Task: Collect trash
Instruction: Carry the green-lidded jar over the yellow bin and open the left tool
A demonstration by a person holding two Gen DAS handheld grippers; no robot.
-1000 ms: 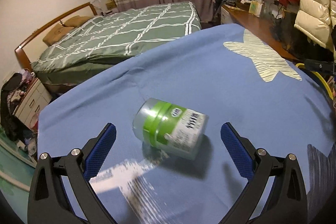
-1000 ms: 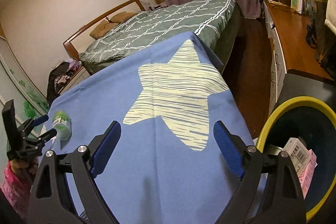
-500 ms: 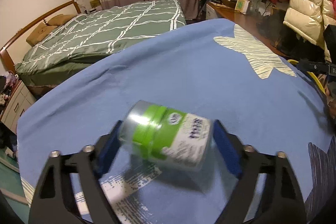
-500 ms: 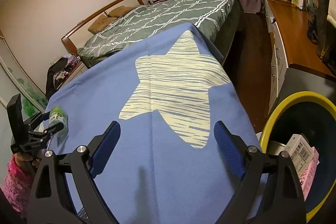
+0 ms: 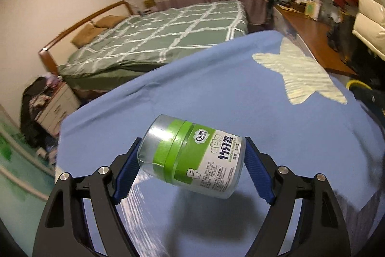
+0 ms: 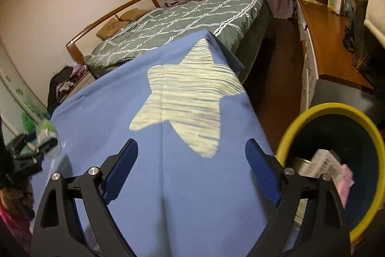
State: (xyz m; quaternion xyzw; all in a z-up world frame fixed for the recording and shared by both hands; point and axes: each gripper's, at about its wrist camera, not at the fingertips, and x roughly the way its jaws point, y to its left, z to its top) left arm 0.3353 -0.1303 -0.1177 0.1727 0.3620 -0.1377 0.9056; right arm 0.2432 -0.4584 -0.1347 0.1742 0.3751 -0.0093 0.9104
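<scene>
Bin (image 6: pixel 291 123) right of table (image 6: pixel 204 184) (bed (image 6: pixel 182 23) behind)

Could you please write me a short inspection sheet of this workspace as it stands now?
Surface: blue star-print cloth covers the table.
Job's things: toothpick jar, lying sideways, lifted off the cloth; yellow-rimmed bin at the table's right holds a carton.
Clutter: nothing seen on the cloth.
Grippers: left gripper shut on the jar; right gripper open, empty.
Cables: nothing seen.
Surroundings: bed, wooden desk.
</scene>
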